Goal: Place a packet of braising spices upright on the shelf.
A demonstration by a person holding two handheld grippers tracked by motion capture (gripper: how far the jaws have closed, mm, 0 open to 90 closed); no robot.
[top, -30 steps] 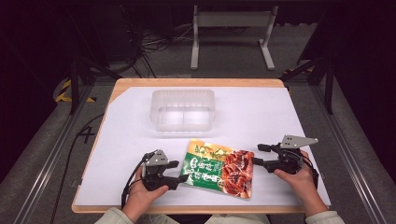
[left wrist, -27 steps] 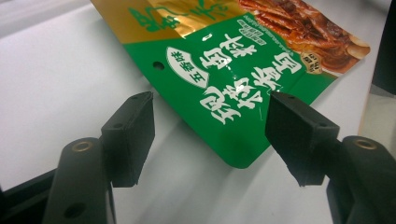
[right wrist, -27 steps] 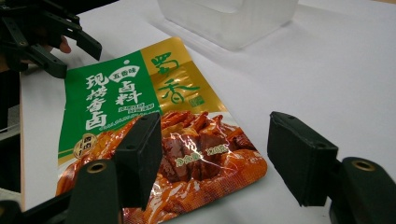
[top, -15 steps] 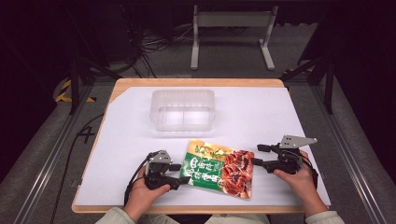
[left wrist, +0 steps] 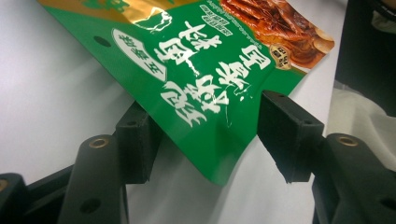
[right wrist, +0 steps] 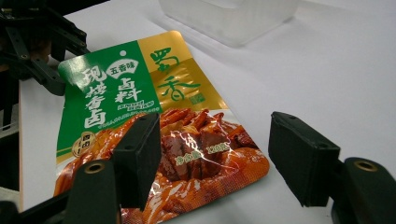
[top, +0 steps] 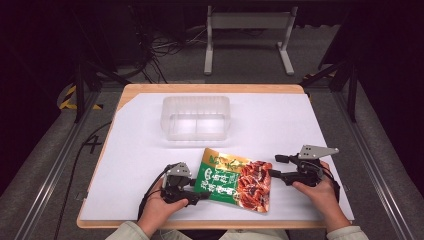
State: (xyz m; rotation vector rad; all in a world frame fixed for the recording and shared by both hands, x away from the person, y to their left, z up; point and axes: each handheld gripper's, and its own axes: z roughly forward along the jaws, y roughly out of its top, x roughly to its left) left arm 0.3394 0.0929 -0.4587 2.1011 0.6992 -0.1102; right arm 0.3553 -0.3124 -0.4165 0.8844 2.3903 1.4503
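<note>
- The food pouch (top: 234,180) lies flat on the white table cover (top: 280,125), near the person's edge, between both grippers
- Left gripper (left wrist: 205,140): jaws have just been closing around the pouch's green corner, pads not yet pressing
- Right gripper (right wrist: 215,154): jaws apart at the pouch's meat-picture end
- The pouch looks light, floppy and glossy, likely slippery; the flat sealed edge seems the best hold

A flat, glossy foil food pouch (top: 234,180), green at one end with white characters and a gold band, printed with reddish-brown braised meat at the other, lies face up and sealed on the white surface (top: 280,125) near its front edge. It sits slightly askew, its green end at the left with that corner lifted a little off the surface.
</note>
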